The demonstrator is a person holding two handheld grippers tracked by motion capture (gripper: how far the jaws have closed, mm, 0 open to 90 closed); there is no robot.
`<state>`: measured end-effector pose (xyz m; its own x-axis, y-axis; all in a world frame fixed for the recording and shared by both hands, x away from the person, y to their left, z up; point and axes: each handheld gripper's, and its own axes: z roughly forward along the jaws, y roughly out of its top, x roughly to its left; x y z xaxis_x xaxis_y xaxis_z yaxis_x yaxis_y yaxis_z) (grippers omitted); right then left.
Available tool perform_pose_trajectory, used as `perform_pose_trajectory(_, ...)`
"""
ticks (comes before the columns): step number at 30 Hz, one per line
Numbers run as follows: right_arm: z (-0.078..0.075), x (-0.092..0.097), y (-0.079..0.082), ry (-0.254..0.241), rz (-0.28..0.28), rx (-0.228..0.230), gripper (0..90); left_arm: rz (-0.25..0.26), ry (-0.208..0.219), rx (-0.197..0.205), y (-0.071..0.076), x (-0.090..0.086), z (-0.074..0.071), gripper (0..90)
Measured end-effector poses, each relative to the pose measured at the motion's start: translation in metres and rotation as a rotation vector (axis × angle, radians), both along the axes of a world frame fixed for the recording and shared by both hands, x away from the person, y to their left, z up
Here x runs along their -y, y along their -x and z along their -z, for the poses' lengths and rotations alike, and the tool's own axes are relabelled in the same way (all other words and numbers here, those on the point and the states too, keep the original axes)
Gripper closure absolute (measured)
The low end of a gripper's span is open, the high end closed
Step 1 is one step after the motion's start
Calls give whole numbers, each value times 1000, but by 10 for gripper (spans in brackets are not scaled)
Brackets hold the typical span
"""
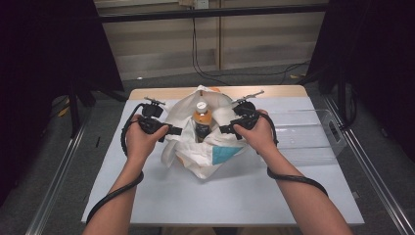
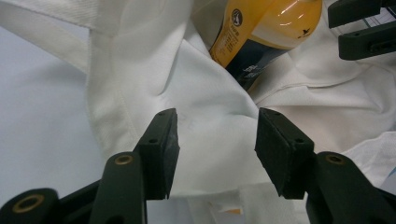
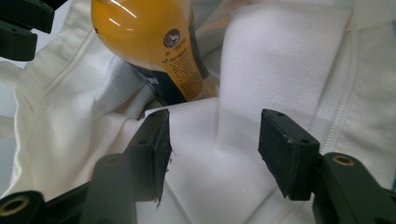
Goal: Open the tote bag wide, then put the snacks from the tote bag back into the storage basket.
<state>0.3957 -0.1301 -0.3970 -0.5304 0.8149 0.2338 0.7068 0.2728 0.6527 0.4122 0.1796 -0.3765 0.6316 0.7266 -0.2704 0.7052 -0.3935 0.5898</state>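
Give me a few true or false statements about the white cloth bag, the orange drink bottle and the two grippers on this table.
1. The orange drink bottle stands inside the white cloth bag. True.
2. The left gripper is clamped on the bottle's cap. False: its jaws stand apart over white cloth, gripping nothing.
3. The right gripper has its jaws open. True.
4. A clear plastic tray lies on the table to the left of the bag. False: it lies to the right.
5. The bottle has a black cap. False: the cap is white.
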Motion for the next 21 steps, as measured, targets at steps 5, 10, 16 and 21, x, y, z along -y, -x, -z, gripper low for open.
perform_pose_trajectory(5,-1,-4,0,3,-13,-2,342,-13,-4,4,2,-7,-2,385)
perform_pose_trajectory(10,0,-8,0,12,-24,-3,275,-13,5,-7,4,-14,0,294)
perform_pose_trajectory(16,0,-10,-1,23,-37,6,250,-36,23,-2,8,-22,1,201)
perform_pose_trajectory(21,-2,-11,-1,28,-43,11,235,-47,26,4,10,-30,1,170)
